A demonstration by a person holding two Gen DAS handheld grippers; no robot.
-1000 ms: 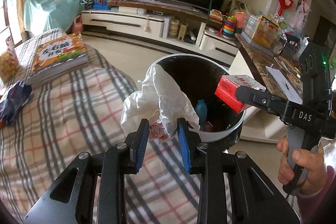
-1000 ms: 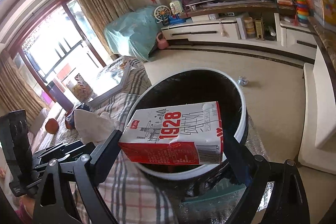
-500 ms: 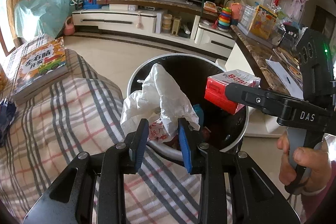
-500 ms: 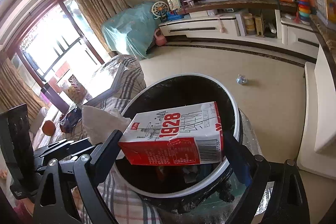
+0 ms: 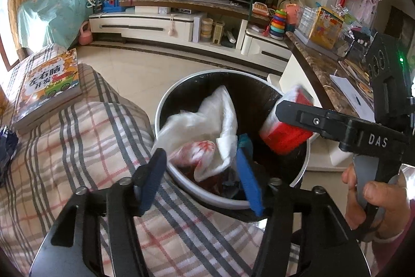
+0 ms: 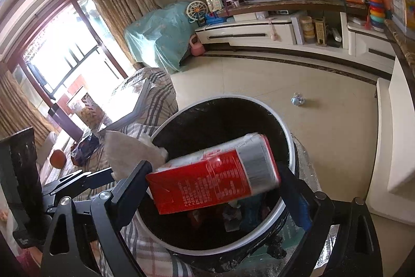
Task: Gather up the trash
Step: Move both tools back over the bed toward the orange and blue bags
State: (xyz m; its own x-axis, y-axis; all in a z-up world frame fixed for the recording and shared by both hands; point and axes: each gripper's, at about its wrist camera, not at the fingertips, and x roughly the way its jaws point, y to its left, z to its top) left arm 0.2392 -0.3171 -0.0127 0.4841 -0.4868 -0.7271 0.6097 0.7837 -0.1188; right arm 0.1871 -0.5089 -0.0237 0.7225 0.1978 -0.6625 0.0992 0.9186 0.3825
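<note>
Released as the left gripper (image 5: 201, 177) was opening, the crumpled white plastic bag (image 5: 207, 121) was dropped into the round black white-rimmed bin (image 5: 166, 105), while the red-and-white carton (image 6: 215, 178), tilted and blurred, appeared freed between the right gripper's (image 6: 215, 184) spread jaws; fresh trash was to be sought next.

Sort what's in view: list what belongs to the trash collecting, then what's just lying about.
Part of the job:
- trash bin
- white plastic bag, between the opening left claw
- red carton, at the right claw

Lying about:
- picture book
- stacking-ring toy
- crumpled wrapper on the floor
</note>
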